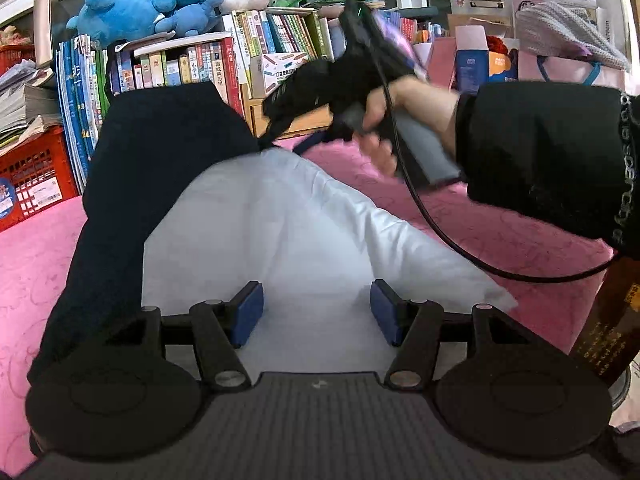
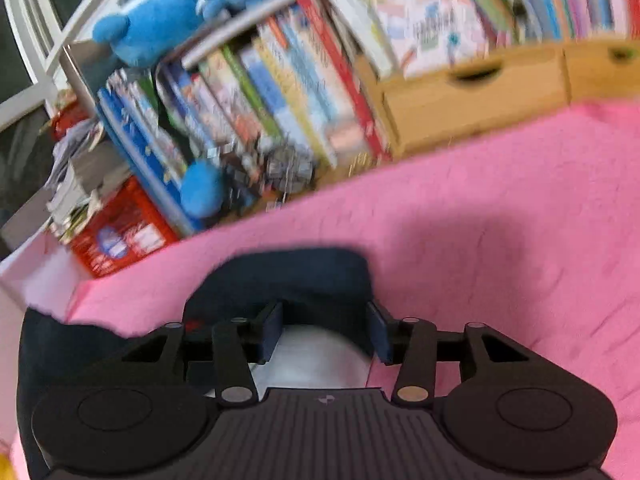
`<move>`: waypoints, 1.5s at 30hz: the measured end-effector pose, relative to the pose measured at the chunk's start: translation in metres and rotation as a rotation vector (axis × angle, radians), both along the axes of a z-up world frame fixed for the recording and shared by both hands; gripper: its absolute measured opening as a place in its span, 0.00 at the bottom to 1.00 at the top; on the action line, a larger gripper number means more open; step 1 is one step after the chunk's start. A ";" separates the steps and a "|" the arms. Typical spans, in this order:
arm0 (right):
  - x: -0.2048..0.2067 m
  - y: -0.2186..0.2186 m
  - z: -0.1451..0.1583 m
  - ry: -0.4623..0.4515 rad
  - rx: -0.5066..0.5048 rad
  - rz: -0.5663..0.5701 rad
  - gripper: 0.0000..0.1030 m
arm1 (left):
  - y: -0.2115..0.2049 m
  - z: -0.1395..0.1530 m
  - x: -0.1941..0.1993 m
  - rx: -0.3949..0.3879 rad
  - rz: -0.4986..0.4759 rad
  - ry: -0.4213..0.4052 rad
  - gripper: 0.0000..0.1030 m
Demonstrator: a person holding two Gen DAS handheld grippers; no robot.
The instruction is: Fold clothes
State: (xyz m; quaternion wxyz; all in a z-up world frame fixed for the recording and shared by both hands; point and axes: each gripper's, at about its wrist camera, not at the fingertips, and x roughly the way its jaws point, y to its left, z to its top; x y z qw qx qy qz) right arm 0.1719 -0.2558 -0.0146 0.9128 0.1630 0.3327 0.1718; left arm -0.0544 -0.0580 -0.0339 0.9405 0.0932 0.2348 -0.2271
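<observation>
Landmark: the white garment (image 1: pixel 280 232), spread flat on the pink cloth (image 1: pixel 500 220) covering the tabletop, probably laid out so it can be folded square.

Dark navy garment (image 1: pixel 160 152) lies partly under the white garment and spills past its left and far edges; one dark fold sits at the far tip of the white garment, likely mid-fold or being dragged clear; I judge the fold only begun.

Left gripper (image 1: pixel 317 312) hangs low over the near edge of the white garment; fingers (image 1: pixel 250 308) released, white fabric showing in the gap, nothing pinched; seems placed to pin or take that near hem.

Right gripper (image 1: pixel 280 120), held in a hand (image 1: pixel 384 120) with a black sleeve (image 1: pixel 552 160), sits at the far tip of the white garment, nose against the dark cloth there; in its own blurred view (image 2: pixel 324 332) the fingers (image 2: pixel 272 332) stand apart with dark fabric ahead and white below; I cannot tell whether they pinch anything.

Count: garments, two (one white, one navy); grippers, two; hands seen, one; cable (image 1: pixel 440 232) trailing across the right of the white garment, one; beyond it, shelved books (image 1: pixel 200 64), too many to count; a red crate (image 1: pixel 36 176), one; blue plush toys (image 1: pixel 132 4), at least two.
</observation>
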 end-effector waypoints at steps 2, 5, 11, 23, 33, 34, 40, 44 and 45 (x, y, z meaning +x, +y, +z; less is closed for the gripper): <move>-0.022 -0.004 0.016 -0.065 -0.023 0.023 0.42 | 0.002 -0.001 -0.001 -0.010 -0.008 -0.007 0.57; -0.066 0.016 0.039 -0.152 -0.057 0.191 0.42 | 0.004 -0.004 -0.002 -0.020 -0.015 -0.020 0.57; -0.076 0.113 0.028 -0.153 -0.280 0.379 0.42 | 0.005 -0.006 -0.006 -0.032 -0.016 -0.033 0.57; -0.014 0.187 -0.005 -0.173 -0.381 0.333 0.57 | 0.019 -0.003 -0.015 -0.053 -0.030 -0.021 0.61; -0.091 0.125 0.039 -0.246 -0.241 0.377 0.78 | 0.068 0.009 -0.055 -0.027 -0.039 -0.001 0.86; -0.100 0.126 0.035 -0.241 -0.239 0.406 0.79 | 0.070 0.007 -0.059 -0.015 -0.034 0.014 0.86; -0.140 0.176 -0.002 -0.287 -0.481 0.534 0.97 | 0.081 0.015 -0.068 -0.010 0.065 0.072 0.86; -0.155 0.161 0.023 -0.269 -0.356 0.501 0.97 | 0.094 0.015 -0.068 -0.069 0.156 0.148 0.86; -0.163 0.152 0.025 -0.264 -0.340 0.482 0.98 | 0.097 0.016 -0.067 -0.088 0.175 0.160 0.86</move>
